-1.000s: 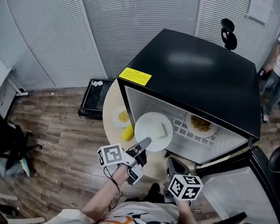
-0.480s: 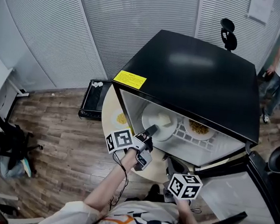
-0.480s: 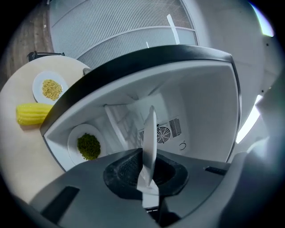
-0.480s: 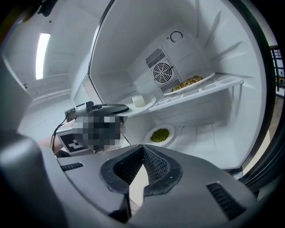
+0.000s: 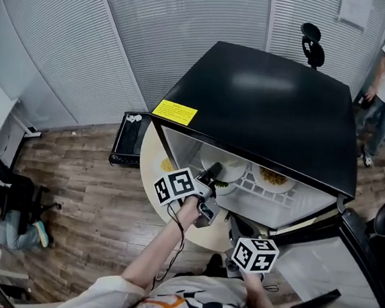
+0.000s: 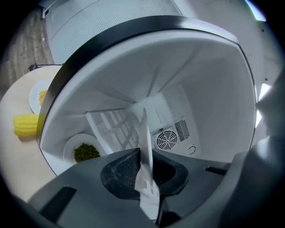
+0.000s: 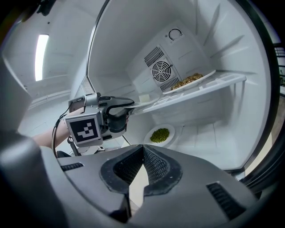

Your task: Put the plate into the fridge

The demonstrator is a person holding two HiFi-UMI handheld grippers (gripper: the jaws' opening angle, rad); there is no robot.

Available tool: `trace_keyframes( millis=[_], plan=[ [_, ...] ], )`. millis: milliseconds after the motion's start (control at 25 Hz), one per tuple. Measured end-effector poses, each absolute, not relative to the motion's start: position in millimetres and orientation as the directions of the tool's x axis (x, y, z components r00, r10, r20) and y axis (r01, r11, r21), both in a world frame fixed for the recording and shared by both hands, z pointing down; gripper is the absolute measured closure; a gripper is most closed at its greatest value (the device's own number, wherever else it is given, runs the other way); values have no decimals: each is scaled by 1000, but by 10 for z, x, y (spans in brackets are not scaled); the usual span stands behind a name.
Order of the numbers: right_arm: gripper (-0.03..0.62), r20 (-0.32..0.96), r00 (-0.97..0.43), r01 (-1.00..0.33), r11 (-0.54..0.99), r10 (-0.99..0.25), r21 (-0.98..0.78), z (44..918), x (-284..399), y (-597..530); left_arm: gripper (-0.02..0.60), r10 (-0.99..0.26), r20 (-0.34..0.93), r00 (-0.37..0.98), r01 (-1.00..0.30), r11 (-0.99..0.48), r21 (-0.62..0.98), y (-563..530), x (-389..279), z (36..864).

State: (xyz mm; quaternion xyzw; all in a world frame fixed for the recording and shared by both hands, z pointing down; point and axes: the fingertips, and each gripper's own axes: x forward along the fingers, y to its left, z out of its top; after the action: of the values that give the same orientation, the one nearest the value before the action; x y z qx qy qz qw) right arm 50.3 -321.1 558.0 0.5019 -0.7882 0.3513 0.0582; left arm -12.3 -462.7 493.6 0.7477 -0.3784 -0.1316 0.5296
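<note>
Inside the open black-topped fridge (image 5: 266,103), level with its white wire shelf (image 7: 205,89), the left gripper (image 5: 211,174) keeps jaws clamped on the round white plate (image 6: 144,142), likely to slide it flat, while the right gripper (image 7: 143,165), jaws together and empty, hangs outside the fridge.

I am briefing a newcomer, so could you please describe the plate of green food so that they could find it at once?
Look inside the open black-topped fridge, below its white wire shelf. The plate of green food sits low on the fridge floor. The plate on the shelf above it carries brownish food, not green.
</note>
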Motion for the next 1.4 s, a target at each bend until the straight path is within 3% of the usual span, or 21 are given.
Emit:
trace_keyframes(
  millis=[120, 280, 440, 520, 600, 760, 840, 920, 1040, 1400],
  plan=[
    [579, 443, -486, -832, 243, -754, -499, 5576, 523, -3225, 528, -746, 259, 613, -560, -179, 809, -4706, -155, 4903],
    [579, 444, -488, -829, 239, -752, -506, 5581, 517, -3225, 497, -795, 377, 474, -802, -214, 557, -4775, -217, 4943],
    [579, 443, -493, -822, 235, -749, -518, 5600, 517, -3218, 466, -803, 406, 437, -878, -282, 387, -4759, -180, 4943],
    [579, 443, -494, -821, 234, -748, -520, 5604, 519, -3216, 401, -819, 408, 403, -908, -299, 295, -4772, -185, 4918],
    [579, 445, -494, -821, 231, -747, -522, 5613, 521, -3210, 345, -829, 407, 383, -923, -321, 214, -4792, -173, 4905],
    [579, 446, -493, -819, 226, -747, -527, 5619, 526, -3205, 316, -818, 454, 353, -934, -335, 124, -4823, -174, 4977],
    [579, 443, -492, -819, 225, -750, -528, 5611, 534, -3213, 231, -816, 484, 316, -938, -345, 30, -4843, -198, 5004],
    [579, 442, -491, -818, 224, -751, -529, 5608, 540, -3216, 201, -828, 489, 274, -921, -373, -116, -4857, -206, 4965],
    [579, 443, -490, -817, 219, -751, -533, 5609, 541, -3211, 199, -856, 457, 243, -884, -389, -258, -4866, -189, 4858],
    [579, 434, -488, -815, 217, -758, -537, 5577, 539, -3184, 201, -873, 377, 309, -883, -411, -228, -4590, -167, 4666]
  ],
)
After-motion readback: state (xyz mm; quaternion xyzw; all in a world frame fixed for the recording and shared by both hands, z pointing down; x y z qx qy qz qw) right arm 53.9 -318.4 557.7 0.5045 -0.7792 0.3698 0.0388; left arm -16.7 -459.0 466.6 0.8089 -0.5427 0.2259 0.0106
